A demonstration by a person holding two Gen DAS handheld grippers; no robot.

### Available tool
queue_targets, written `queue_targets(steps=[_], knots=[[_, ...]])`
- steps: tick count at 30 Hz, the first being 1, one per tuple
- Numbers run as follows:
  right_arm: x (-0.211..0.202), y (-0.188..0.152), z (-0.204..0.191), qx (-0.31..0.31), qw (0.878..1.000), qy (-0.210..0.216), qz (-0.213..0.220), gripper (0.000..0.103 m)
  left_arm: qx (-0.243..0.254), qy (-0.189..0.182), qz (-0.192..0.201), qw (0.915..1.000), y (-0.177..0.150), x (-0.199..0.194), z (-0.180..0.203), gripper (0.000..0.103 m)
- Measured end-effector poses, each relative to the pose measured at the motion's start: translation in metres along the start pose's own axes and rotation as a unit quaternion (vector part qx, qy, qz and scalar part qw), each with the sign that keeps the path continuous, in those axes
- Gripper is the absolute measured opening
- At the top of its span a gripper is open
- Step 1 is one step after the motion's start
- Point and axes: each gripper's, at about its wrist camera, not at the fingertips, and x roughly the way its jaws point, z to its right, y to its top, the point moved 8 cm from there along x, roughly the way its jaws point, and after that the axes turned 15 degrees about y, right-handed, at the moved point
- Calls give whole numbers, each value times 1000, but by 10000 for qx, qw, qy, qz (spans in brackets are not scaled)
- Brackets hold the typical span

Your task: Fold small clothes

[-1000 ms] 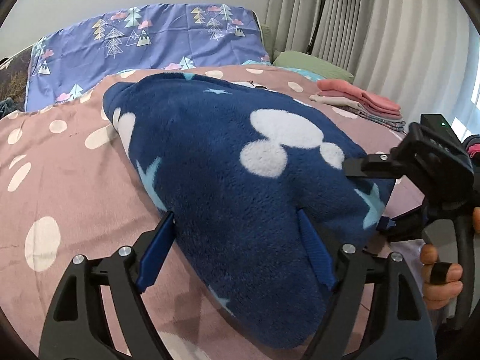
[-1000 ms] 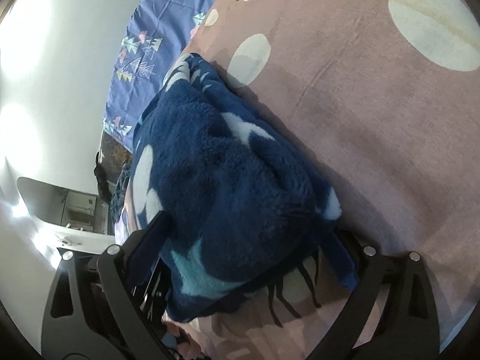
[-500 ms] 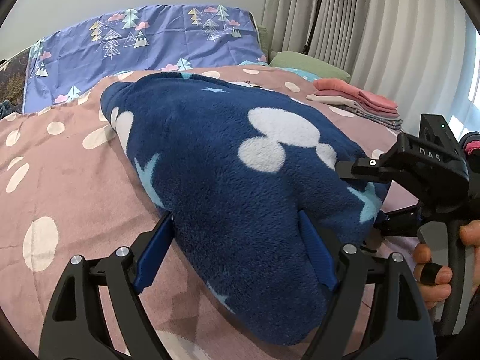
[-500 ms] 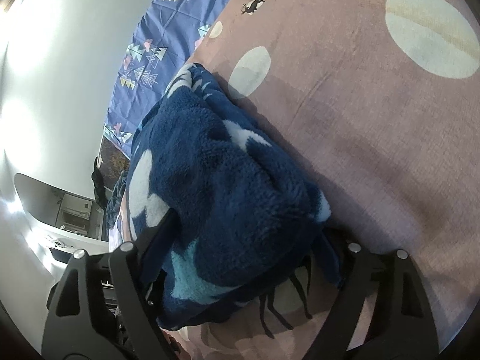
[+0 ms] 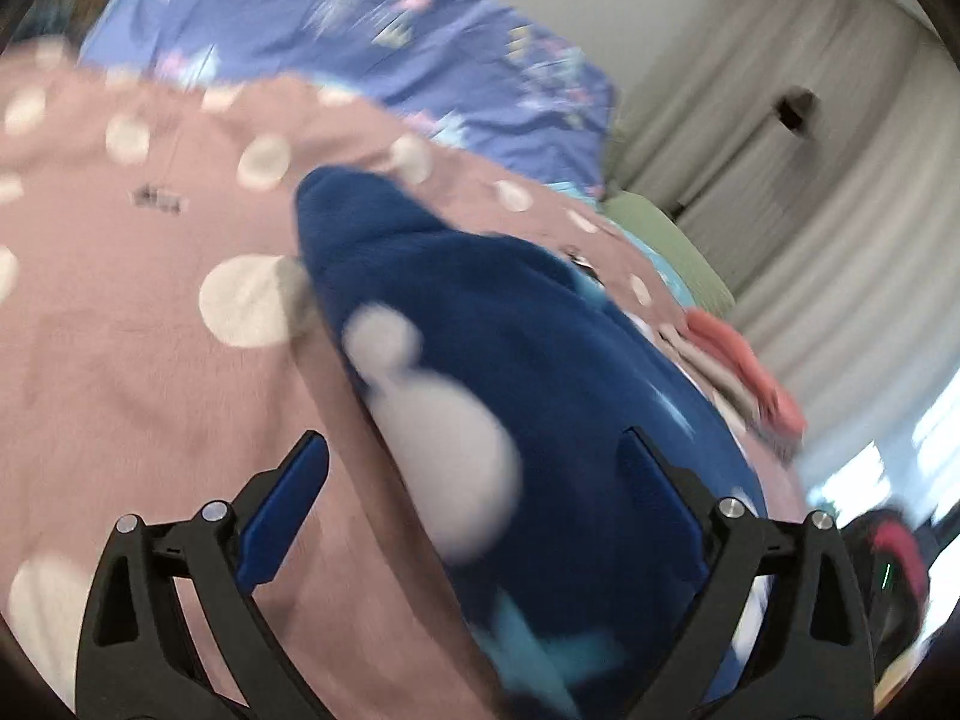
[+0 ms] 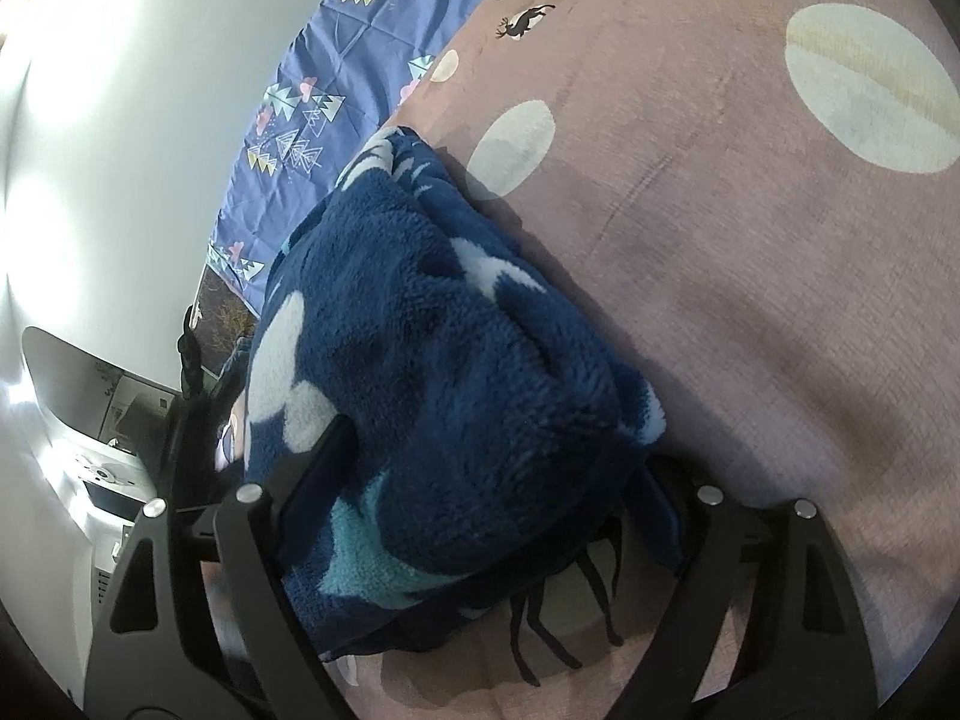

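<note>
- Swinging sideways since the earlier frame, the left gripper [image 5: 474, 510] now sees blur; its jaws have just been opening and stand wide, left pad clear of the fleece [image 5: 528, 396].
- Right gripper [image 6: 480, 480] straddles the bundle's end, its grip unclear.
- Fleece lies folded on the bedspread [image 5: 120, 312].
- Soft, bulky and light; pinch a folded edge.

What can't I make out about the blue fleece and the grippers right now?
- Left wrist view: motion blur smears the fleece garment; whether the left gripper touches it is unclear.
- Right wrist view: fleece hides the right gripper's pads, so grip is unclear.
- Pink clothes stack: blurred, uncountable.
</note>
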Motion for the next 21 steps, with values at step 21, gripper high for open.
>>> queue_targets(steps=[21], knots=[[3, -4, -8, -233, 9994, -108, 228, 91, 696, 59, -204, 9973, 47, 85, 21, 102]])
